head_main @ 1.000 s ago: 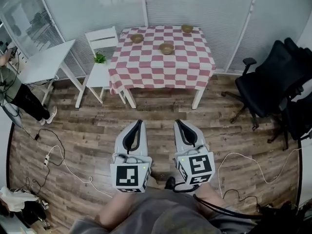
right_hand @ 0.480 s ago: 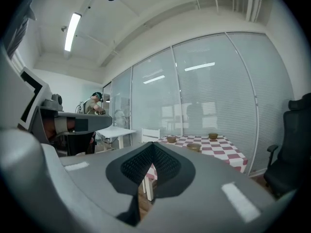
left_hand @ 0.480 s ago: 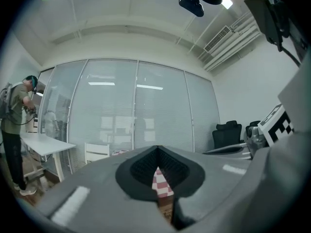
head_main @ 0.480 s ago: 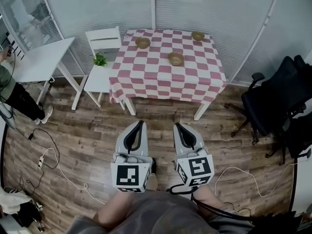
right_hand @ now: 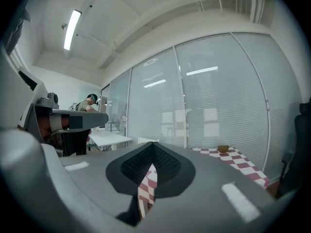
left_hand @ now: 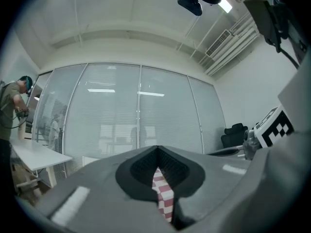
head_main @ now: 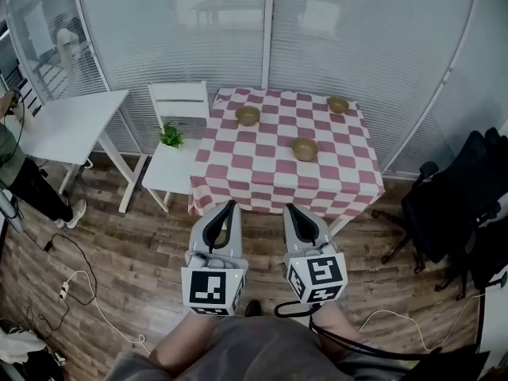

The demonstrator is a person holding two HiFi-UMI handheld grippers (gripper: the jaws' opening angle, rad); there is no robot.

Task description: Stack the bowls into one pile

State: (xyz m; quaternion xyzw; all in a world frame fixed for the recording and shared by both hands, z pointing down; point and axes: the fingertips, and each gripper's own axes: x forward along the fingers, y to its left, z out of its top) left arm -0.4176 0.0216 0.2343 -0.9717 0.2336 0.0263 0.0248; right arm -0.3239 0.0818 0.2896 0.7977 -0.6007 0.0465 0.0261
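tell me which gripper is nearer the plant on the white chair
Left. In the head view the plant lies ahead and to the left of the left gripper; the right gripper sits on the left one's other side, farther away.

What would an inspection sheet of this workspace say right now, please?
Surface: checked tablecloth covers the table.
Job's things: three bowls, set apart, none stacked.
Clutter: potted plant on the white chair beside the table.
Grippers: left gripper and right gripper both shut, empty, short of the table.
Cables: loose cables across the wood floor.
Surroundings: glass wall, white desk, black office chair, a person at left.
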